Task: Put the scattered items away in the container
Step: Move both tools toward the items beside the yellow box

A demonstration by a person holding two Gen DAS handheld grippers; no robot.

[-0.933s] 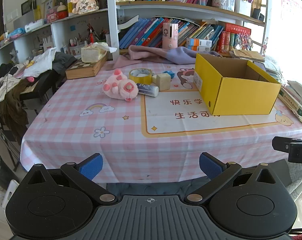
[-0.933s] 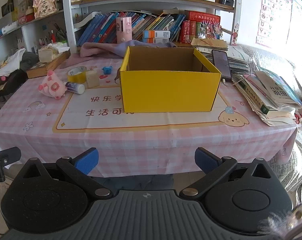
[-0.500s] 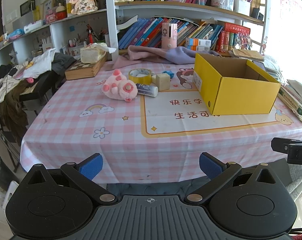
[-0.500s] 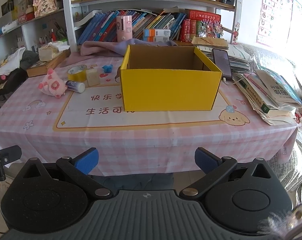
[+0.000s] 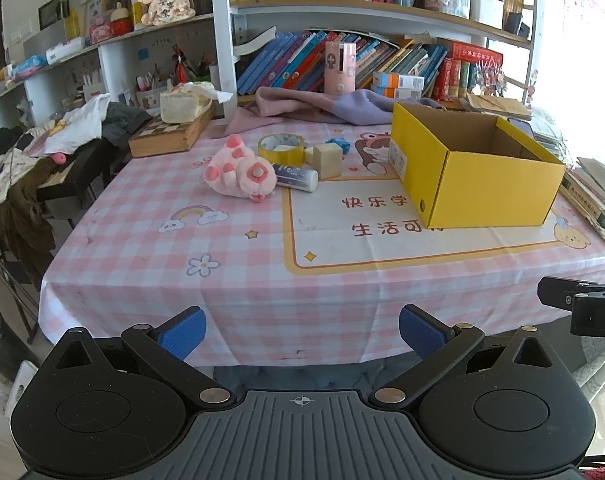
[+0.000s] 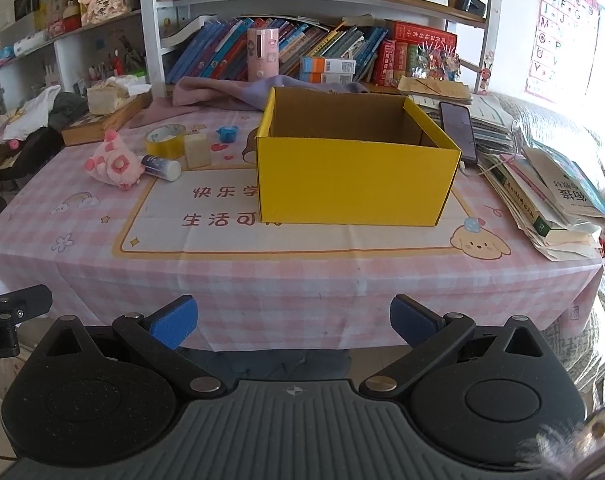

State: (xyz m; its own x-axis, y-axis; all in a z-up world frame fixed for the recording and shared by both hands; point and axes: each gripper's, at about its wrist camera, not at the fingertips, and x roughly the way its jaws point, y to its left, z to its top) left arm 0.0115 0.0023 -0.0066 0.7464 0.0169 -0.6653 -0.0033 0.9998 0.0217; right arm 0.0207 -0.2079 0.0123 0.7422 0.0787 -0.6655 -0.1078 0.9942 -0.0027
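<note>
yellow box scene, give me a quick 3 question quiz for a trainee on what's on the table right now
1. True or false: the yellow box already holds the pink plush toy.
2. Which item lies touching the plush toy's side? A) yellow tape roll B) white tube C) blue toy
3. Fill in: the jaws of the left gripper and right gripper are both ____.

Key: 1. False; the toy lies on the tablecloth, left of the box. 2. B. 3. open, holding nothing.
</note>
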